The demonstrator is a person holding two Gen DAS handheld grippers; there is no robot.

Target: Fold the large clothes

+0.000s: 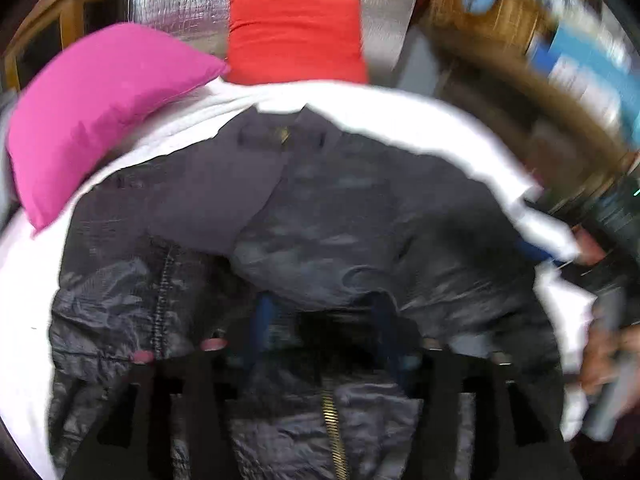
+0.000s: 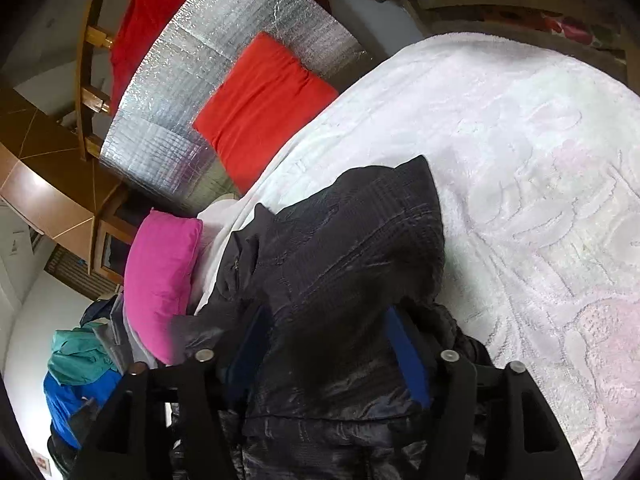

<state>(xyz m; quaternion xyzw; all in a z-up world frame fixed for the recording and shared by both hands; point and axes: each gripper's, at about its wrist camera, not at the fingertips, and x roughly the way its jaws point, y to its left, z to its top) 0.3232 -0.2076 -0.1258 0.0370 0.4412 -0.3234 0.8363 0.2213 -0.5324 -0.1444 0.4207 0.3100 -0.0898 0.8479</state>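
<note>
A large dark navy padded jacket (image 1: 304,216) with a brass zipper lies spread on a white bed cover (image 1: 400,116). My left gripper (image 1: 324,332) is low over the jacket's lower middle; its blue pads stand apart with dark fabric bunched between and over them. The frame is blurred, so its grip is unclear. In the right wrist view the jacket (image 2: 344,240) is folded into a hump on the white cover (image 2: 520,160). My right gripper (image 2: 328,356) has jacket fabric filling the gap between its blue pads (image 2: 406,356).
A magenta pillow (image 1: 96,112) lies at the bed's left, also in the right wrist view (image 2: 164,276). A red cushion (image 1: 296,36) leans on silver foil at the head. A pile of blue and teal clothes (image 2: 80,372) sits beyond the bed. A hand (image 1: 604,356) is at the right.
</note>
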